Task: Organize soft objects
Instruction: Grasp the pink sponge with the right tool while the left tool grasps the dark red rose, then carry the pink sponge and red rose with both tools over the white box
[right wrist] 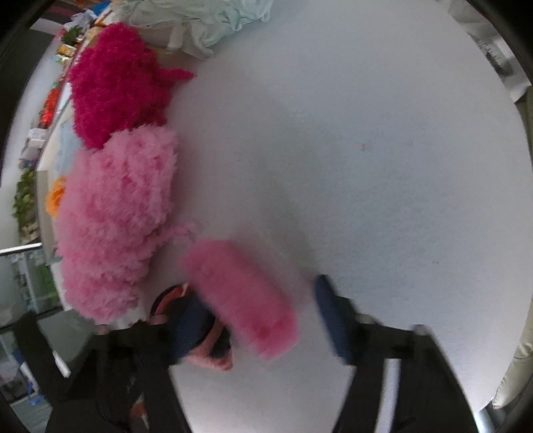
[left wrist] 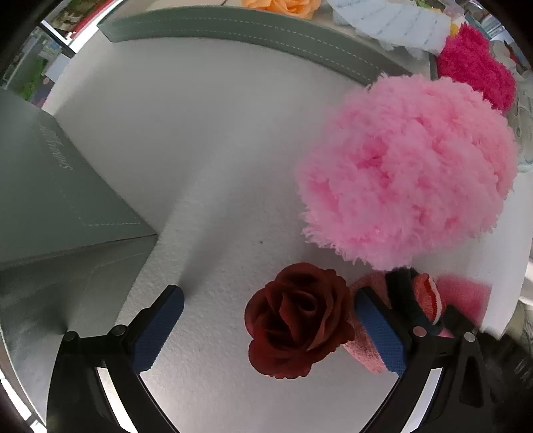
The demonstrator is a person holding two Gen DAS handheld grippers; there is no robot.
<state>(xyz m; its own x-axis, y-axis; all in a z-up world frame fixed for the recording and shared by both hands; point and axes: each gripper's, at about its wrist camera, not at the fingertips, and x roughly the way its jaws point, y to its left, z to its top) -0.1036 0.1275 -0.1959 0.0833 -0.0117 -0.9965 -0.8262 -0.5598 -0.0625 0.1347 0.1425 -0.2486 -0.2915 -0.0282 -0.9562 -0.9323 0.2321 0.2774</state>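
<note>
In the left wrist view my left gripper [left wrist: 269, 328] is open over the white table [left wrist: 200, 150]; a dark red fabric rose [left wrist: 298, 321] lies between its blue pads, close to the right pad [left wrist: 379, 333]. A light pink fluffy ball [left wrist: 409, 166] sits just beyond, with a magenta fluffy ball [left wrist: 476, 66] behind it. In the right wrist view my right gripper [right wrist: 263, 319] is open, blurred, with a pink fuzzy roll [right wrist: 243, 296] between its fingers, untouched by the right finger [right wrist: 333, 319]. The light pink ball [right wrist: 116, 219] and magenta ball [right wrist: 113, 83] lie to its left.
A grey-green box [left wrist: 60, 200] stands at the left and its flat lid [left wrist: 250, 36] lies at the back. An orange flower [left wrist: 283, 6] and pale cloth [right wrist: 200, 23] lie at the far edge. A red-striped item [left wrist: 429, 296] sits behind the left gripper's right finger.
</note>
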